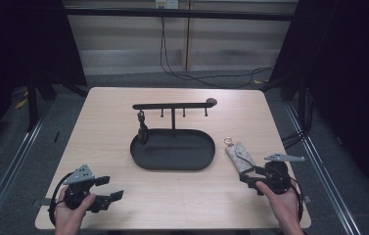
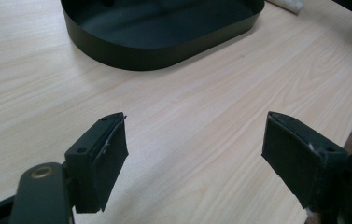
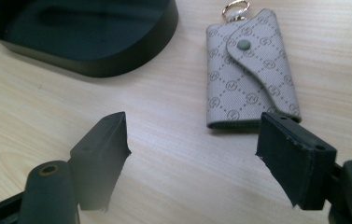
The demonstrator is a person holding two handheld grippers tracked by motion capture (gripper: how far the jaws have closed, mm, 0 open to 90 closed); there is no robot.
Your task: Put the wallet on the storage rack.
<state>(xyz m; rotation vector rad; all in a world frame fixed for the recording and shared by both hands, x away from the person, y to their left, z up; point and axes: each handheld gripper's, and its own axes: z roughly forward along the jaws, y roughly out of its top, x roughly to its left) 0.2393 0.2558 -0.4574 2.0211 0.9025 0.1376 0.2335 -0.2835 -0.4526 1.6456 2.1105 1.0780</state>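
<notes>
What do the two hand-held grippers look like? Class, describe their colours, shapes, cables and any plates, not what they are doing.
Both are black. The left gripper has a grey three-cornered plate on top and a looping black cable. The right gripper carries a similar grey plate. Each has two blocky black jaws with dark, worn-edged pads.

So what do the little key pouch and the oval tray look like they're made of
The key pouch looks like coated canvas or faux leather: pale grey, fine woven texture, printed monogram pattern, a snap button and a gold-coloured metal ring. The oval tray looks like thin sheet metal with a matte black coat: crisp upright wall, dull sheen; plastic can't be ruled out.
</notes>
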